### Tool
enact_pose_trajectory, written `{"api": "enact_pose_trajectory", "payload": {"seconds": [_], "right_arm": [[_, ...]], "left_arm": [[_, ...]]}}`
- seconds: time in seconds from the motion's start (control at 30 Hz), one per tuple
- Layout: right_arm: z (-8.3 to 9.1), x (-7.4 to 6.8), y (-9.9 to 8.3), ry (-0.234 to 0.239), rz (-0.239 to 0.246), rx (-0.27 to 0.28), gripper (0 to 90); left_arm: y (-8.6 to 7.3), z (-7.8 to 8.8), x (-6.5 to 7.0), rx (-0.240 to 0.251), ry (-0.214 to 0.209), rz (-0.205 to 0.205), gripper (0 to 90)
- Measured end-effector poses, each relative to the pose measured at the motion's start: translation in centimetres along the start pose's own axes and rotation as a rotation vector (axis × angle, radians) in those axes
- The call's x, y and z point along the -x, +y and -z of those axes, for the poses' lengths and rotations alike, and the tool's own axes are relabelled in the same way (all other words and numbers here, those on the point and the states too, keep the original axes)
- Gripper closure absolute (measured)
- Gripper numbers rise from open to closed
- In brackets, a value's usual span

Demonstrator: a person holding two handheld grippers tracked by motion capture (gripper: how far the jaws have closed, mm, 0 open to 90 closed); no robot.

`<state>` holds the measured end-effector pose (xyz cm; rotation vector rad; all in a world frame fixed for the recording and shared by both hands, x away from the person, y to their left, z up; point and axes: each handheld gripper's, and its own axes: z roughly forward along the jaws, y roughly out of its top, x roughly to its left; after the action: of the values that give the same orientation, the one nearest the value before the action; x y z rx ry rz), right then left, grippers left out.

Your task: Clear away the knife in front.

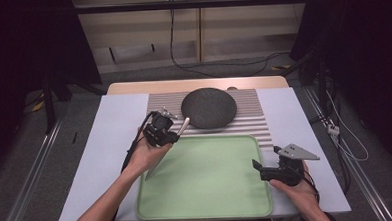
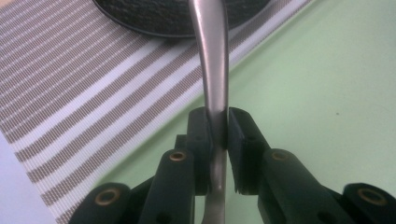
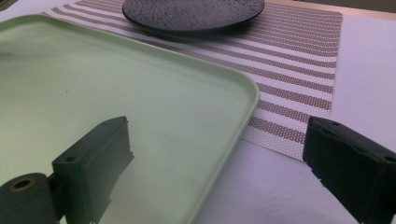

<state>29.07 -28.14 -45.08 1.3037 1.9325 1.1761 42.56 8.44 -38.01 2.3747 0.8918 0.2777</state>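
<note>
Two grippers over one table. Left gripper [image 1: 177, 132] — jaws clamped on a metal utensil handle [image 2: 212, 70], held above the green tray's [image 1: 208, 200] far-left corner, its tip toward the dark plate [image 1: 209, 107] on the striped mat [image 1: 252, 119] near the far edge. Right gripper [image 1: 259, 168] — jaws spread wide, empty, at the tray's right edge.

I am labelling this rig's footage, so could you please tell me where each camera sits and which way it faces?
High view: above the person's side, looking forward and down on the green tray; both forearms, left gripper, right gripper.
Left gripper view: on the left gripper, looking along shut jaws gripping a metal utensil handle toward the dark plate.
Right gripper view: on the right gripper, open jaws over the tray's corner.
Shared: all three show the plate, tray and striped placemat.
</note>
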Motion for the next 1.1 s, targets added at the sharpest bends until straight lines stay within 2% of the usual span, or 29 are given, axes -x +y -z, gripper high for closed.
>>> {"api": "enact_pose_trajectory", "payload": {"seconds": [0.33, 0.57, 0.77, 0.83, 1.1], "right_arm": [[-0.1, 0.0, 0.0, -0.001, 0.004, -0.002, 7.9], [0.0, -0.1, 0.0, -0.003, 0.006, -0.002, 7.9], [0.0, -0.1, 0.0, -0.005, 0.006, -0.002, 7.9], [0.0, -0.1, 0.0, -0.005, 0.006, -0.001, 7.9], [0.0, -0.1, 0.0, -0.002, 0.007, -0.001, 8.0]], "left_arm": [[-0.9, -0.6, 0.8, -0.035, -0.002, -0.014, 79.8], [-2.3, -1.8, 1.0, -0.082, -0.024, 0.000, 79.8], [-2.9, -2.7, 1.2, -0.104, -0.039, -0.001, 79.8], [-3.1, -3.0, 1.4, -0.115, -0.032, -0.007, 79.8], [-3.3, -3.3, 1.3, -0.124, -0.040, -0.008, 79.6]]}}
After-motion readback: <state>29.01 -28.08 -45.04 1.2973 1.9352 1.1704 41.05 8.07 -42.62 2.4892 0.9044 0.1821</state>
